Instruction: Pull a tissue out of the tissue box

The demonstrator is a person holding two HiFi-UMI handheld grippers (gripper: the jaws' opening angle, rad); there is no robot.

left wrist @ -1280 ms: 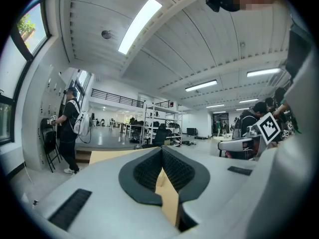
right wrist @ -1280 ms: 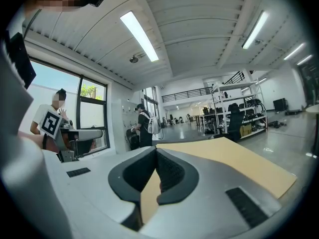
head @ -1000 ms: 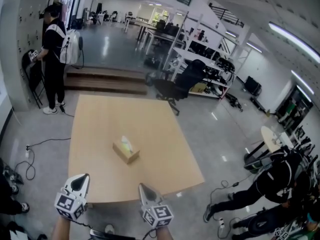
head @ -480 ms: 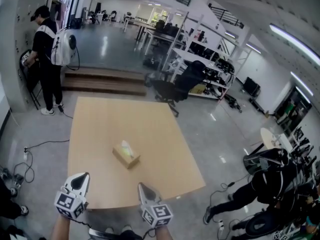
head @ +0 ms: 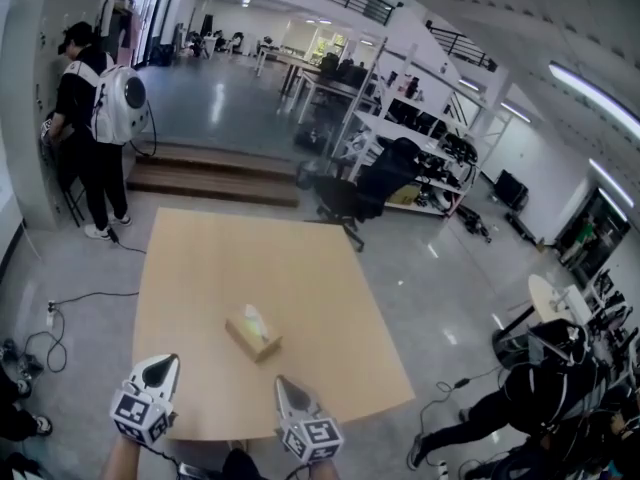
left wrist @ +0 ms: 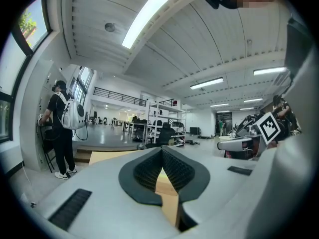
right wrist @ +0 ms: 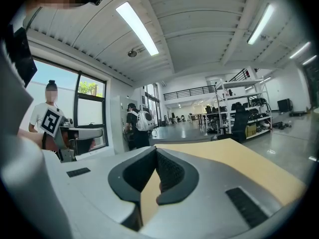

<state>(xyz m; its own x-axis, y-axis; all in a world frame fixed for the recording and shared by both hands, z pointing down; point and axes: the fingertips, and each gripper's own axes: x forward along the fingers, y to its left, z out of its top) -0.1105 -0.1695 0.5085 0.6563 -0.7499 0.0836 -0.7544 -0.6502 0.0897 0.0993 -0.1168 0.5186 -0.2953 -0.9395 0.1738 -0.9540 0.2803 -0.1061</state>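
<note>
Nearest the viewer, a person holds the left gripper (head: 160, 365) and the right gripper (head: 289, 385) side by side over the near edge of a pale wooden table (head: 190, 268). Both point ahead toward twelve o'clock. Each has its jaws pressed together with nothing between them. The tissue box (head: 253, 334) lies alone near the middle of the table, well apart from both grippers. It sits at about one o'clock from the left gripper and eleven o'clock from the right, turned at a slant, with a white tissue (head: 254, 315) standing up from its top slot. The step in hand appears to be the approach. To do it well, one gripper would likely need to spread its jaws before arriving and pinch only the raised tuft. It should then draw straight up, while the other presses on the box, which looks light enough to lift with the tissue. Farther off, at ten o'clock, a person with a white backpack (head: 95, 118) stands by a wall. An office chair (head: 350, 193) and shelves (head: 420, 133) stand at one o'clock. Compared with a second ago, the table edge and the box sit lower in the head view, so closer to the grippers, whose jaws remain closed.
</note>
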